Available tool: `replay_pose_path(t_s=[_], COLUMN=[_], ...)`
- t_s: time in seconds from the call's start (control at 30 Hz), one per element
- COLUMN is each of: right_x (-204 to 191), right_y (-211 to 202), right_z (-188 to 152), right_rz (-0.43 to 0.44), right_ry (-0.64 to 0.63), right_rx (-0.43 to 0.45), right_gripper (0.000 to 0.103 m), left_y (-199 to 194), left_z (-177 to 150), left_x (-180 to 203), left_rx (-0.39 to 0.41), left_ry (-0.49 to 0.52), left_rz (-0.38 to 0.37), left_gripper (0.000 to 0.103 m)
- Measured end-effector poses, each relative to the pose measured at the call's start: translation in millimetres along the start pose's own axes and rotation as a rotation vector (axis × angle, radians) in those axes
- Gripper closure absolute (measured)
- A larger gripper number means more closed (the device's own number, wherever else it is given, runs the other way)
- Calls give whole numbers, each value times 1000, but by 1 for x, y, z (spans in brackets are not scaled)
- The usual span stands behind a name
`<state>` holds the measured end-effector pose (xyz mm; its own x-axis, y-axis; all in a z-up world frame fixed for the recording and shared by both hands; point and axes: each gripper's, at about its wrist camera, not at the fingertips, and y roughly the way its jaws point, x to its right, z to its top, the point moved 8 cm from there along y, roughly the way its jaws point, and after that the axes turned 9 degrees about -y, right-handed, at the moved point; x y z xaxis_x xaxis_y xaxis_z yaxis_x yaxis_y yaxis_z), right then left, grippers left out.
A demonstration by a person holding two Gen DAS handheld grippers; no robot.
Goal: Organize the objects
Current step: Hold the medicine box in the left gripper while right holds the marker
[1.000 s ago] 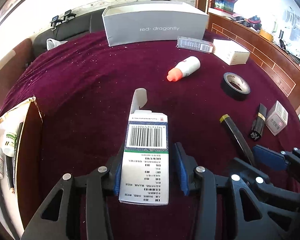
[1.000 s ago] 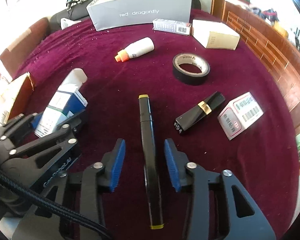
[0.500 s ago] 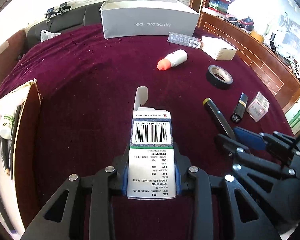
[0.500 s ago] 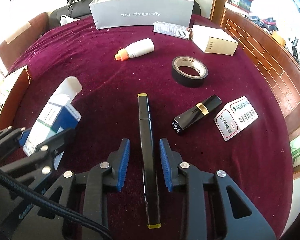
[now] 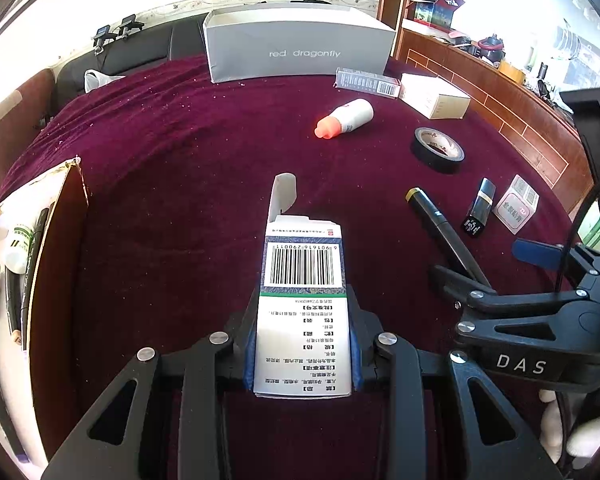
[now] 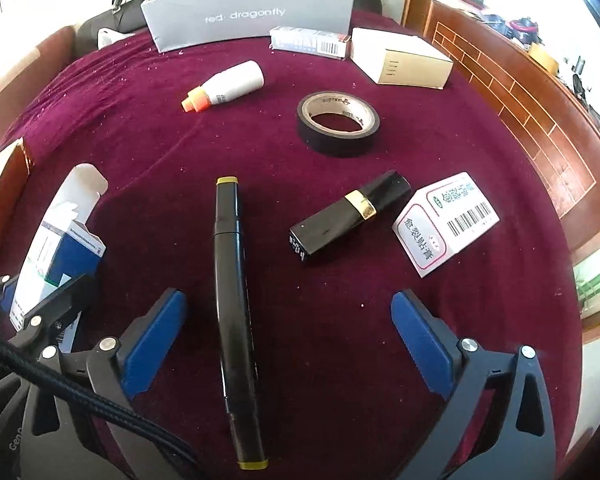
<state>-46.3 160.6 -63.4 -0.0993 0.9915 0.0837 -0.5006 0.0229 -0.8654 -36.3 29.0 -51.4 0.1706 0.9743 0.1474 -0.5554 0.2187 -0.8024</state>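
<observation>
On the maroon cloth (image 6: 148,128) | left gripper (image 5: 303,308) pinching medicine box (image 5: 302,300), flap open | right gripper (image 6: 288,320) jaws just sprung wide, black marker (image 6: 232,280) lying loose between them | lipstick tube (image 6: 348,216) beside marker.

Two fisheye views, each looking forward and steeply down from close above a maroon-covered surface (image 5: 172,168). Both share the black marker (image 6: 232,280), tape roll (image 5: 438,150) and grey box (image 6: 252,12); the left view sits further left.
</observation>
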Motion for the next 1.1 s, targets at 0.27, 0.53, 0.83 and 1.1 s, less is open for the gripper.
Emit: replay_pose_path(t_s=[0.27,0.53,0.83,1.1], right_x=[2,5,-16,-10], right_y=[2,-11,-7,-13], right_z=[1,5,10,2], right_rz=[-2,54,48,335], right_ry=[4,0,-32,92], right_rx=[18,-35,-49,-53], right_gripper=[0,47,61,72], left_y=[0,-1,-1,-3], left_z=[-2,-1,-3,-2], left_x=[1,-1,6,0], left_rx=[32,32,26,30], left_ry=[3,-20,6,-39], left_rz=[11,-42,-53,-96], left_gripper=[74,68,58,62])
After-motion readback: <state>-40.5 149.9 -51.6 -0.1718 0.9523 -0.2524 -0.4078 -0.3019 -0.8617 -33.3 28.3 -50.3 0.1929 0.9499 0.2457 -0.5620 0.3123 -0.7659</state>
